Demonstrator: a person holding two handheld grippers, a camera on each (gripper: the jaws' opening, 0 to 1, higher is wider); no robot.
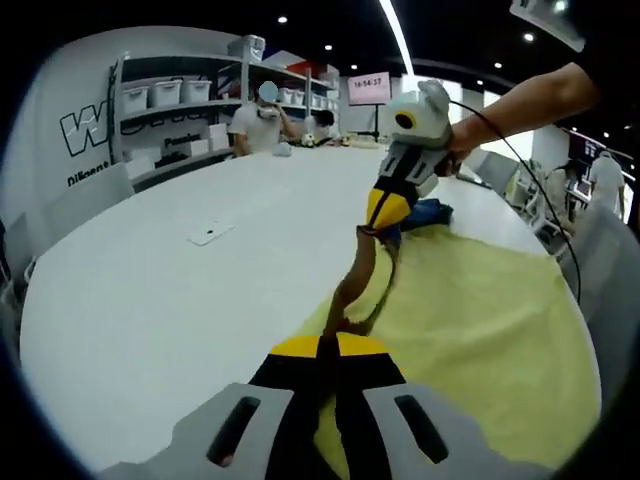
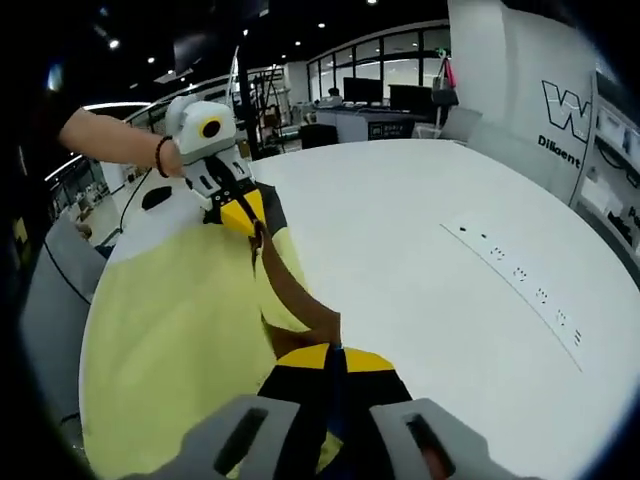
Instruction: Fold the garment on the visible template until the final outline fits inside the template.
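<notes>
Left claw (image 1: pixel 328 345) clamped on one end of the brown garment (image 1: pixel 352 285); right claw (image 1: pixel 383 228) clamped on the other, cloth strung between them above the yellow template (image 1: pixel 470 330) on the white surface (image 1: pixel 170 290). Looks light, limp, sags mid-span: grip corners and edges, keep tension even. Blue item (image 1: pixel 428 212) lies beyond.

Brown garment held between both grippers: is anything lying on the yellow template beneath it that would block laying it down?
Nothing visible blocks it. The brown garment hangs stretched between the left gripper and right gripper, above the pale yellow template sheet. A dark blue cloth lies at the sheet's far end.
</notes>
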